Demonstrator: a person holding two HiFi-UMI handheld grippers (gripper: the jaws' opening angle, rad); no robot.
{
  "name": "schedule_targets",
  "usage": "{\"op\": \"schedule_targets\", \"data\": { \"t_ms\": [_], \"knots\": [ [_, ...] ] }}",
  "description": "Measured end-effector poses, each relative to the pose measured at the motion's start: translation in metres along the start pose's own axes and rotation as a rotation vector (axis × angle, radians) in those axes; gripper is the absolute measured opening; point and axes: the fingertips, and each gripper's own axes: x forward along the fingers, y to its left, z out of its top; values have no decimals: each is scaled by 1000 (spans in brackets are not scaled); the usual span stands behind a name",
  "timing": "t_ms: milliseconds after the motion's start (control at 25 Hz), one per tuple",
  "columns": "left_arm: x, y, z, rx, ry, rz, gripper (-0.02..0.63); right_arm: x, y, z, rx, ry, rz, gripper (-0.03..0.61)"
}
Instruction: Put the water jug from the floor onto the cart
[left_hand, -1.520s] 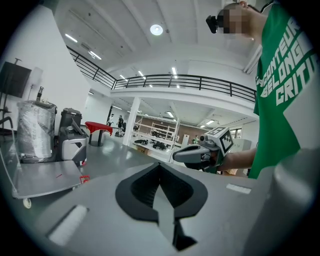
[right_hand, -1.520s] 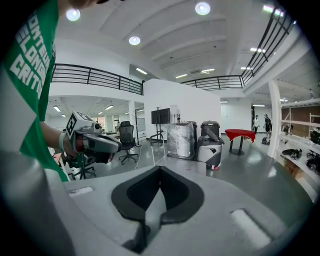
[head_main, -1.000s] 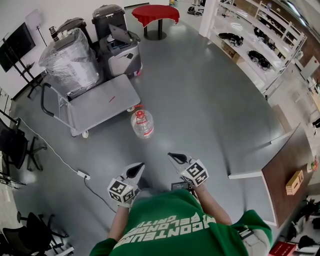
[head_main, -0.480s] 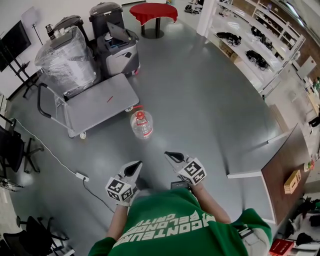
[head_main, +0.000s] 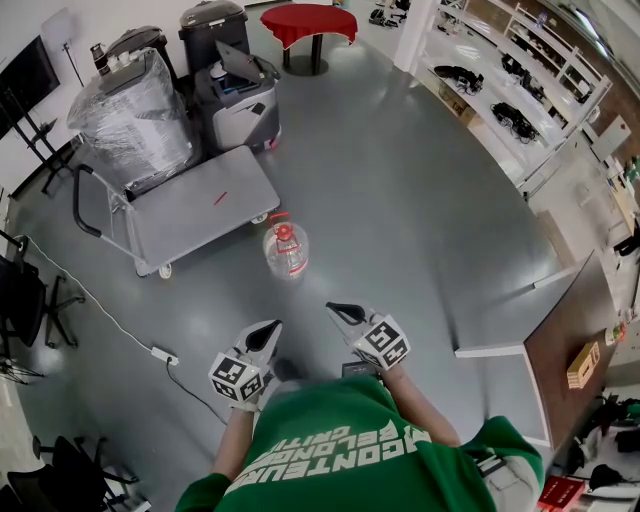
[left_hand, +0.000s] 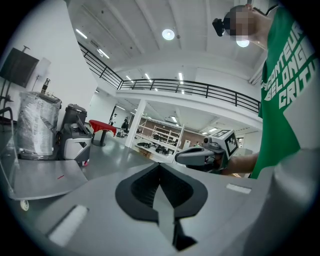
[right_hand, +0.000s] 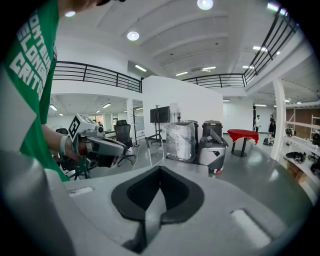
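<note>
A person in a green shirt (head_main: 340, 445) holds two claws out in front. The left gripper (head_main: 271, 327) is clenched with nothing in it. The right gripper (head_main: 334, 309) is clenched and empty too. Past them, the water jug (head_main: 285, 249) stands upright on the gray floor (head_main: 420, 200), just beside the cart (head_main: 200, 210). Far back is a red table (head_main: 314, 22).

Left hand-held gripper (left_hand: 160, 172) — jaws together

A clear water jug (head_main: 285, 250) with a red cap stood upright on the grey floor, just beside a low grey flatbed cart (head_main: 190, 212), at the cart's four o'clock corner.
</note>
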Motion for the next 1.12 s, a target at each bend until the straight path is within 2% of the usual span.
{"op": "schedule_targets", "data": {
  "t_ms": [880,1120],
  "knots": [
    [-29,83,20,-8,-15,12,11,78,9,30,-16,28,-8,-9],
    [-33,100,17,-26,-16,21,11,93,12,25,-5,54,4,-9]
  ]
}}
